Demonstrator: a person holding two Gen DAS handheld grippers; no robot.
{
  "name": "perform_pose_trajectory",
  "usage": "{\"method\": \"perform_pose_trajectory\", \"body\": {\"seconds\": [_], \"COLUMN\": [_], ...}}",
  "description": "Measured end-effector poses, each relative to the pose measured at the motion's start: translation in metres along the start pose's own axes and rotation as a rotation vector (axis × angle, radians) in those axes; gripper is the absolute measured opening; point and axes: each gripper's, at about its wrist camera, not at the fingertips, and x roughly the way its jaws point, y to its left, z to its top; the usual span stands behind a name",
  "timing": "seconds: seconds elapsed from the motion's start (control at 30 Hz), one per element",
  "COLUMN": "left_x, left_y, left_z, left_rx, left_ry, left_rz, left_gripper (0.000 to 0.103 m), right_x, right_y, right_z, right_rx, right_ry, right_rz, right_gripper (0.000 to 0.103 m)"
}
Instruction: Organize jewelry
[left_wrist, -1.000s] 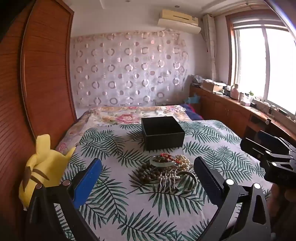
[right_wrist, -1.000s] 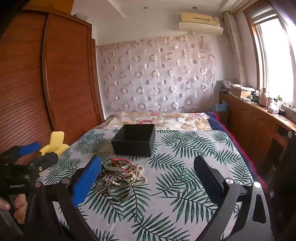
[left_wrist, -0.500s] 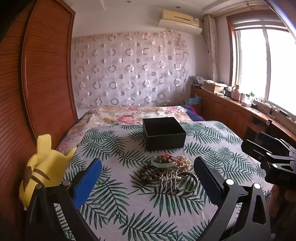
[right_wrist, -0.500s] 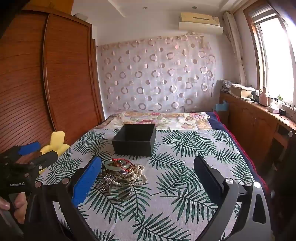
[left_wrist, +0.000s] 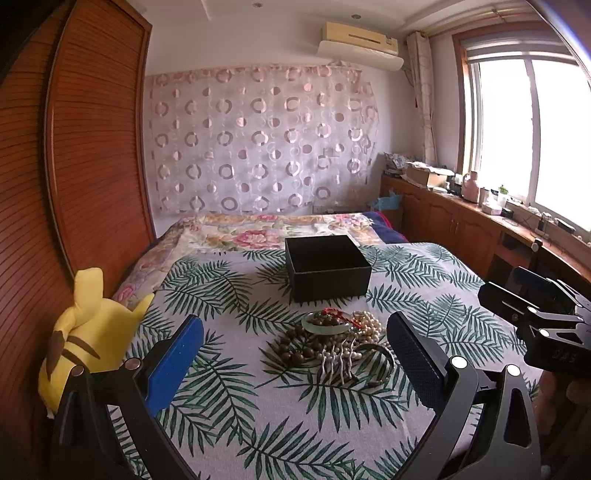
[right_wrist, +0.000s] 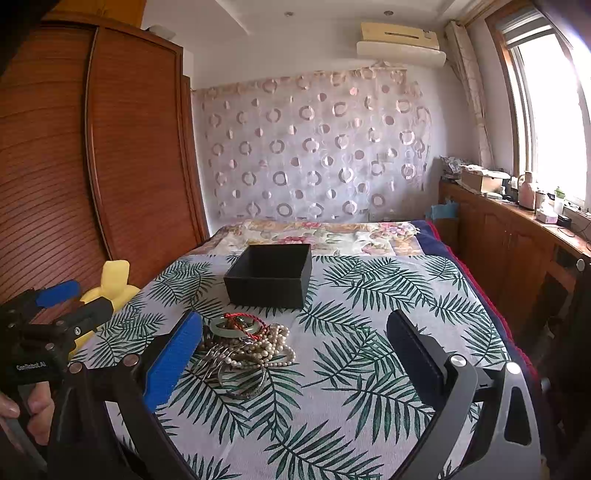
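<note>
A heap of jewelry (left_wrist: 334, 339) lies on the leaf-print cloth: brown wooden beads, a pearl string, a pale green bangle with a red cord, a metal hair comb and a metal bangle. Behind it stands an open, empty black box (left_wrist: 327, 267). My left gripper (left_wrist: 295, 350) is open, held short of the heap, nothing between its fingers. In the right wrist view the same heap (right_wrist: 245, 349) sits just right of the blue fingertip, with the box (right_wrist: 271, 275) beyond. My right gripper (right_wrist: 295, 350) is open and empty too.
A yellow plush toy (left_wrist: 86, 339) sits at the bed's left edge against the wooden wardrobe (left_wrist: 74, 166). A floral quilt (left_wrist: 266, 229) lies behind the box. Wooden cabinets (left_wrist: 461, 221) with clutter run under the window at right. Bare cloth lies right of the heap.
Both grippers have crept slightly forward toward the heap; the jewelry and box have not moved.
</note>
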Motion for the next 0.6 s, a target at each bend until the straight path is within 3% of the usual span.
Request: {"method": "perform_pose_trajectory", "body": {"seconds": [0.6], "left_x": [-0.009], "left_y": [0.002], "left_z": [0.011], "left_rx": [0.004], "left_ry": [-0.007], "left_rz": [0.005], "left_gripper": [0.096], "right_x": [-0.001], "right_y": [0.0], "right_z": [0.001], "right_rx": [0.002], "right_ry": [-0.001], "right_rz": [-0.001], "right_gripper": [0.101]}}
